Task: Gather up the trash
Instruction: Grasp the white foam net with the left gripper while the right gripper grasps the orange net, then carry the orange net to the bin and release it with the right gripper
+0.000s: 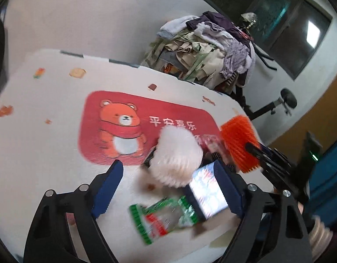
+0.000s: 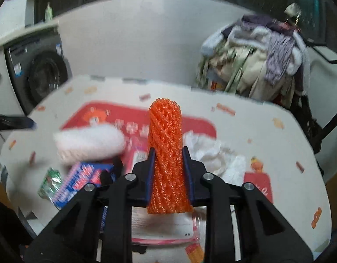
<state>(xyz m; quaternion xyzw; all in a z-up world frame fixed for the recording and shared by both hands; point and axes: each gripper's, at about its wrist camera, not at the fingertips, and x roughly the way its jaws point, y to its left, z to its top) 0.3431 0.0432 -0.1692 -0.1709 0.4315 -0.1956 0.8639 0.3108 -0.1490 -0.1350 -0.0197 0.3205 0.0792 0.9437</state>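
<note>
My right gripper is shut on an upright orange foam net sleeve, which also shows at the right of the left wrist view as the orange sleeve. My left gripper is open over a heap of litter. Between its fingers lie a white foam net, a blue box against the right finger, and a green wrapper. The right wrist view shows the white net, the blue box, the green wrapper, a crumpled tissue and a pink-edged packet.
The litter lies on a white table cover with a red bear mat. A chair piled with clothes stands behind the table's far right edge. A washing machine stands at the far left.
</note>
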